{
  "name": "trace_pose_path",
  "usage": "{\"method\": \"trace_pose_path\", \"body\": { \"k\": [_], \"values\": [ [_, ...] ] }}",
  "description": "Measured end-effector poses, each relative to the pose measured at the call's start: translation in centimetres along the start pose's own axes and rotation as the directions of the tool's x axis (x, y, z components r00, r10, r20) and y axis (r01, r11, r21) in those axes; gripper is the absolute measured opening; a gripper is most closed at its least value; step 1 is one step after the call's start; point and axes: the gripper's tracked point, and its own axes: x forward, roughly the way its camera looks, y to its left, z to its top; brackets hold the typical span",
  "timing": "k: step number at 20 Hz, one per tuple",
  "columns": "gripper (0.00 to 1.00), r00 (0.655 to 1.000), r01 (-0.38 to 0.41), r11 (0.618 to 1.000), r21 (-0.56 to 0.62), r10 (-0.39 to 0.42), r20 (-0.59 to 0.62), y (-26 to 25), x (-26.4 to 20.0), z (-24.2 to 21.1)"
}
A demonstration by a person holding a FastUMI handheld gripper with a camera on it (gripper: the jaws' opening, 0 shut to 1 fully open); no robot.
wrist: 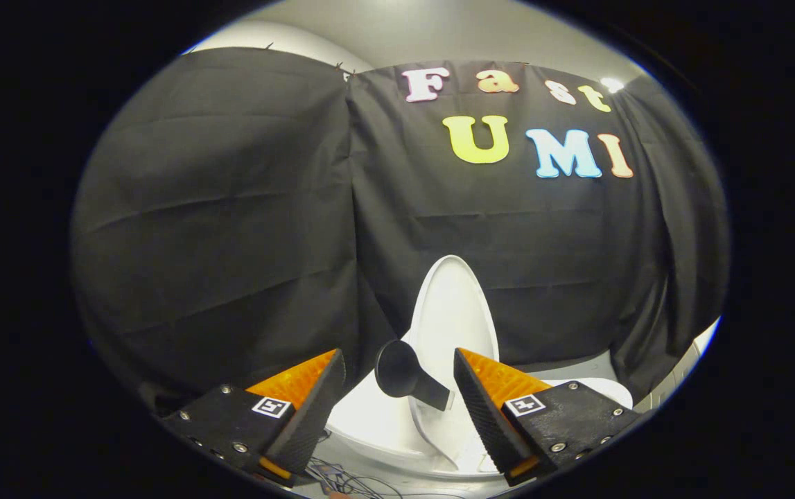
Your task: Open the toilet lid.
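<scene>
Here, toilet lid (454, 305) raised upright, black handle (407, 378) between spread gripper (399, 381) fingers, untouched, cables (348, 482) below.

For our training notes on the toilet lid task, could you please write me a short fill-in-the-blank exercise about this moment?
1. The toilet lid stands ____, raised off the seat.
2. The fingers of the hand-held gripper are ____, pressing on nothing.
3. The black handle fixed to the lid sits ____ the two fingers.
4. Behind the lid hangs a ____ cloth wall.

Missing words: upright; open; between; black
</scene>
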Motion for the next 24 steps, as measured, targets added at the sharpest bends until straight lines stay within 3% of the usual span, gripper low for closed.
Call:
{"method": "trace_pose_path", "body": {
  "k": [7, 11, 14, 24],
  "values": [
    [0.95, 0.992, -0.056, 0.997, -0.044, 0.061, 0.107, -0.7, -5.7, 5.6],
    [0.95, 0.973, -0.053, 0.997, -0.061, 0.066, 0.219, -3.6, -10.0, 10.3],
    [0.95, 0.959, 0.011, 0.995, -0.098, 0.018, 0.283, -8.6, -12.4, 12.5],
    [0.95, 0.914, 0.152, 0.988, -0.02, -0.133, 0.383, -27.1, -18.0, 15.0]
  ]
}}
